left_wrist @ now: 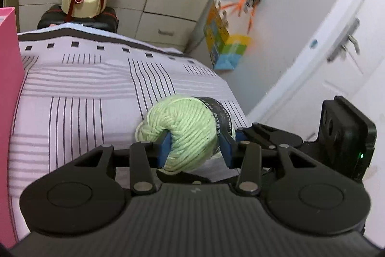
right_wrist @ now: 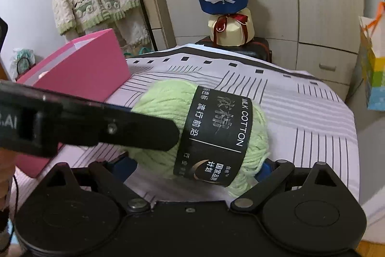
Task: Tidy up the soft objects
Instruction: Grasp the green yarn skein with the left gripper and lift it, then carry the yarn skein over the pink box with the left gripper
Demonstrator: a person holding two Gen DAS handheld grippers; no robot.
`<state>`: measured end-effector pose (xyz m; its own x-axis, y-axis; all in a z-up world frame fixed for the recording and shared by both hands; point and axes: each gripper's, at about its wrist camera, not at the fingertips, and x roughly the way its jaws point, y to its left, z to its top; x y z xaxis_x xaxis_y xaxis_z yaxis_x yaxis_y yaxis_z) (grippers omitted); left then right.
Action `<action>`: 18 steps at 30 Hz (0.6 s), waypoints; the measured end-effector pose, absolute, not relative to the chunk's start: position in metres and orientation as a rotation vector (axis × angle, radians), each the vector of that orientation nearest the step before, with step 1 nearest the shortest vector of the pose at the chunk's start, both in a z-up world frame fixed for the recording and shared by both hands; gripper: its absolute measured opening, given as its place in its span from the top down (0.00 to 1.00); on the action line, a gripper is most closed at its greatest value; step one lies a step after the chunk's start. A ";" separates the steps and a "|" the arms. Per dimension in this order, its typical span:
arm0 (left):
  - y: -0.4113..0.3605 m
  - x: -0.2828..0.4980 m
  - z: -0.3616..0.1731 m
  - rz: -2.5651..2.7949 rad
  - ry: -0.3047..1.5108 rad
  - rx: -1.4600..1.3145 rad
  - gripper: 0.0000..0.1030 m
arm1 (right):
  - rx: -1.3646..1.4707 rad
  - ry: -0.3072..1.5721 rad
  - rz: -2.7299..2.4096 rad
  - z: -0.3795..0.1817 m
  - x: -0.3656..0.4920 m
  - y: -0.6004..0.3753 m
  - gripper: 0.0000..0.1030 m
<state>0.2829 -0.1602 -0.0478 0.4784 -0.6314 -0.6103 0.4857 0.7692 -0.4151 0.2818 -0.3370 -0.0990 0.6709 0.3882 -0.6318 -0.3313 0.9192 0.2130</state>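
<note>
Right now your left tool point(left_wrist: 195, 148) pinches the green yarn ball point(left_wrist: 185, 134) above the bed point(left_wrist: 79, 98), beside the pink box point(right_wrist: 79, 66). Your right tool point(right_wrist: 192, 168) sits spread around that ball, so squashy yarn could slip free if you let go early.

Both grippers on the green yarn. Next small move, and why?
Probably open the right gripper and back it off. The left gripper already pinches the green yarn skein firmly above the striped bedsheet, so it could carry it toward the pink box.

Beige wardrobe point(right_wrist: 324, 4) behind striped bed point(right_wrist: 300, 112); white door point(left_wrist: 336, 52), seemingly shut
</note>
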 end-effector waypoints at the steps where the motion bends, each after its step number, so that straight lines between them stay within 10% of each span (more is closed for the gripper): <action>1: -0.158 0.278 -0.047 -0.696 0.825 -0.191 0.60 | 0.089 0.727 0.402 -0.098 0.275 -0.337 0.04; 18: -0.123 0.181 -0.052 -0.761 0.806 -0.157 0.58 | -0.030 0.626 0.262 -0.093 0.156 -0.287 0.04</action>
<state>0.1809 -0.1230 -0.0524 0.4472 -0.6684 -0.5944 0.5548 0.7285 -0.4018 0.1557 -0.2870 -0.0926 0.7784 0.2333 -0.5828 -0.2516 0.9665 0.0510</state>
